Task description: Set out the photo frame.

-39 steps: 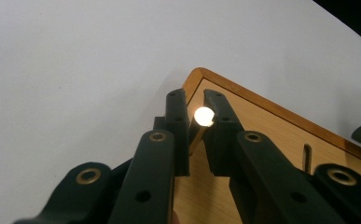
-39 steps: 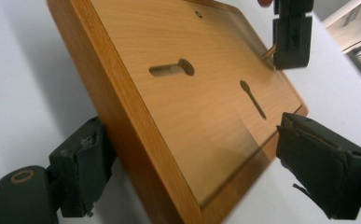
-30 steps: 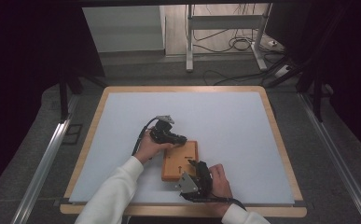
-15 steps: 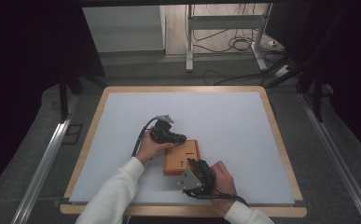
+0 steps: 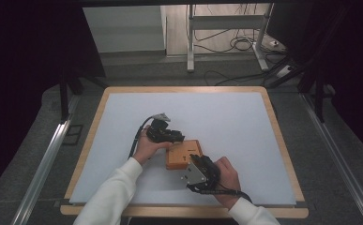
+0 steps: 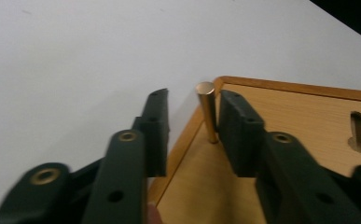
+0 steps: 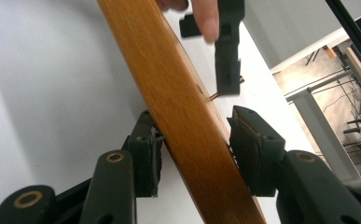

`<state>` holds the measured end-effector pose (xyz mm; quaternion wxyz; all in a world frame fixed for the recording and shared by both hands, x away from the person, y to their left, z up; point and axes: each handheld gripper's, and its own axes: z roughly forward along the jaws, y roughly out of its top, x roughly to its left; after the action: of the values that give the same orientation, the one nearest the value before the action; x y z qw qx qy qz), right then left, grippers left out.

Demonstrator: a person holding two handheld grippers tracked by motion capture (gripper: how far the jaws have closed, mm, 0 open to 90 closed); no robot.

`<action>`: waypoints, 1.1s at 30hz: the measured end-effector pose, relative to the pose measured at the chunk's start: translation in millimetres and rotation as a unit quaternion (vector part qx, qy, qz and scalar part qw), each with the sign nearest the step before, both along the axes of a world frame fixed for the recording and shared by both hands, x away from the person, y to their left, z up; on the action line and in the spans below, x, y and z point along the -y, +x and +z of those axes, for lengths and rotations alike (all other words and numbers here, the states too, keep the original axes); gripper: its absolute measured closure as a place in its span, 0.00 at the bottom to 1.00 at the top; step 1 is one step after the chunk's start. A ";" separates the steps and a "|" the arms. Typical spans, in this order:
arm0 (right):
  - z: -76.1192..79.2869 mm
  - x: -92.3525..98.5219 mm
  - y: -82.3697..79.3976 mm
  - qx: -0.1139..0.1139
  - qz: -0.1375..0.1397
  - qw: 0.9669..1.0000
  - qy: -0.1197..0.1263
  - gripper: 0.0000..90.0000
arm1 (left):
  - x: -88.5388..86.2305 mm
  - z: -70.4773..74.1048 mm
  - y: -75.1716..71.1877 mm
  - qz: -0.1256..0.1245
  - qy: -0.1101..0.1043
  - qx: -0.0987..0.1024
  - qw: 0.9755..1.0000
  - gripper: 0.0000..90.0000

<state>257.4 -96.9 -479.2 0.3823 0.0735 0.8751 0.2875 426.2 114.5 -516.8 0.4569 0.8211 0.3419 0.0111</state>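
Wooden block [image 5: 183,153] clamped by right tool [image 7: 194,140]; left tool [image 6: 192,126] just released the brass peg [image 6: 207,112].

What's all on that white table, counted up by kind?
Wooden block: 1
Brass peg standing in the block: 1
Hand-held grippers: 2, the left gripper and the right gripper
Total: 4
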 end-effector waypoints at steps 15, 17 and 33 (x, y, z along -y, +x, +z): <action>3.7 1.4 4.0 -0.003 0.002 1.000 0.000 0.61 | -53.9 4.7 -48.5 0.046 0.027 0.039 0.998 0.47; 5.3 1.3 5.3 -0.008 0.002 1.000 0.003 0.62 | -58.6 1.3 -55.5 0.042 0.031 0.037 0.998 0.47; 31.5 0.0 29.9 -0.057 0.004 0.998 -0.005 0.66 | -77.5 -6.8 -89.7 0.037 0.044 0.047 0.997 0.44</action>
<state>287.3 -96.9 -447.8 0.3313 0.0845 0.8972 0.2795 336.5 192.0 -523.6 0.4350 0.8261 0.3488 0.0817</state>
